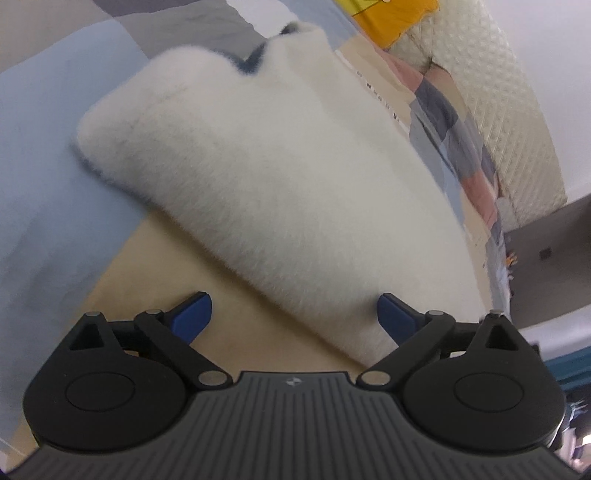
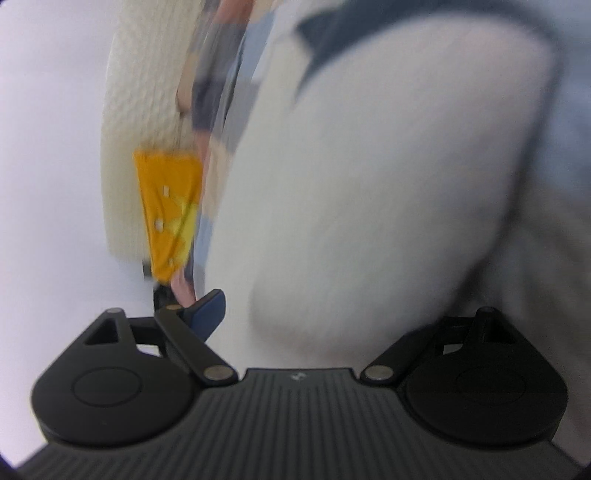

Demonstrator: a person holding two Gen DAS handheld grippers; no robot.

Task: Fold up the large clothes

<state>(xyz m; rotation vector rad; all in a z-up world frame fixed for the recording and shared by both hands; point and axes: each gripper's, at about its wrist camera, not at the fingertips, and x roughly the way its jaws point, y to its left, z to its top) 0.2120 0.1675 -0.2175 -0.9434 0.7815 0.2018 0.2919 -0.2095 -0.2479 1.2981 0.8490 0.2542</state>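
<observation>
A white fluffy garment (image 1: 266,173) with a dark blue lining lies folded on a patchwork bed cover. In the left wrist view my left gripper (image 1: 293,317) is open, its blue fingertips (image 1: 194,314) spread wide at the garment's near edge. In the right wrist view the same white garment (image 2: 369,184) fills the frame, blurred. My right gripper (image 2: 306,314) is open; only its left blue fingertip (image 2: 210,310) shows, the right one is hidden behind the fleece.
The bed cover has light blue (image 1: 44,166), beige (image 1: 236,332) and grey patches. An orange cloth (image 1: 395,14) lies by a cream quilted headboard (image 1: 498,110); both also show in the right wrist view, the orange cloth (image 2: 166,210) left of the garment.
</observation>
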